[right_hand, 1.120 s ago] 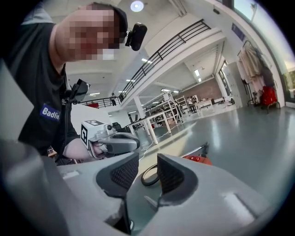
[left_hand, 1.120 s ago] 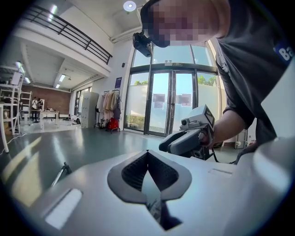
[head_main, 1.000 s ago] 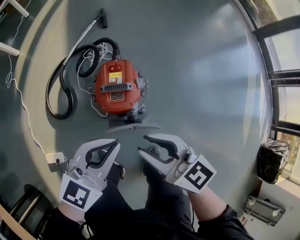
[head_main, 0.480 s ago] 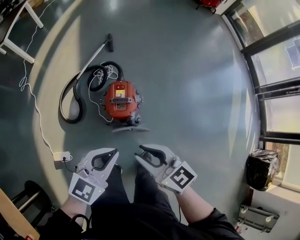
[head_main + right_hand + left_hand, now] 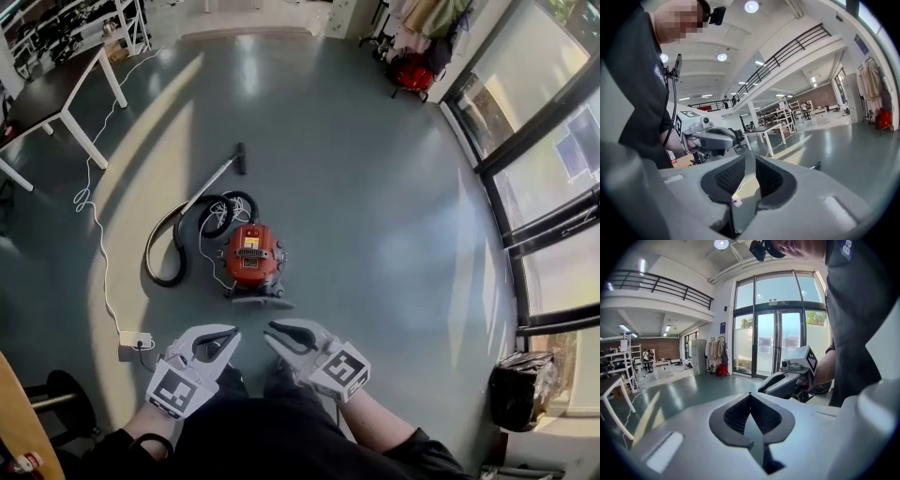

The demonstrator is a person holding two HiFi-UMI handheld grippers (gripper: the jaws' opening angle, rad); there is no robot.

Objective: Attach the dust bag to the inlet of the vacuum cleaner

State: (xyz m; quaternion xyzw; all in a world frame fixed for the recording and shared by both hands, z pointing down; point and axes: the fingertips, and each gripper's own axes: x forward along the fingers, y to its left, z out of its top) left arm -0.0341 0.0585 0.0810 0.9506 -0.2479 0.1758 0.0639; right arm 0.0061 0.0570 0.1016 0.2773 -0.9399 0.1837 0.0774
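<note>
Both claws have risen high above the glossy grey floor [image 5: 375,234]: left claw [image 5: 226,335] shut, empty; right claw [image 5: 274,330] just closing to a slim empty gap. Well ahead, centred between them, sits the round orange vacuum cleaner [image 5: 251,265], a flat grey piece [image 5: 261,301], perhaps the dust bag, at its near end.

Left gripper [image 5: 750,395] cam: jaws pressed together, nothing in them

The dark ribbed pads meet right at the tips. Just past them is the right gripper [image 5: 763,389] with its marker cube [image 5: 808,359] on top. Its jaws have just been closing, and I can't spot anything in them from here. Someone's dark shirt [image 5: 862,310] fills the right side. Further back are tall glass doors [image 5: 778,345], a coat rack [image 5: 717,350] and a shiny grey floor [image 5: 693,394].
</note>
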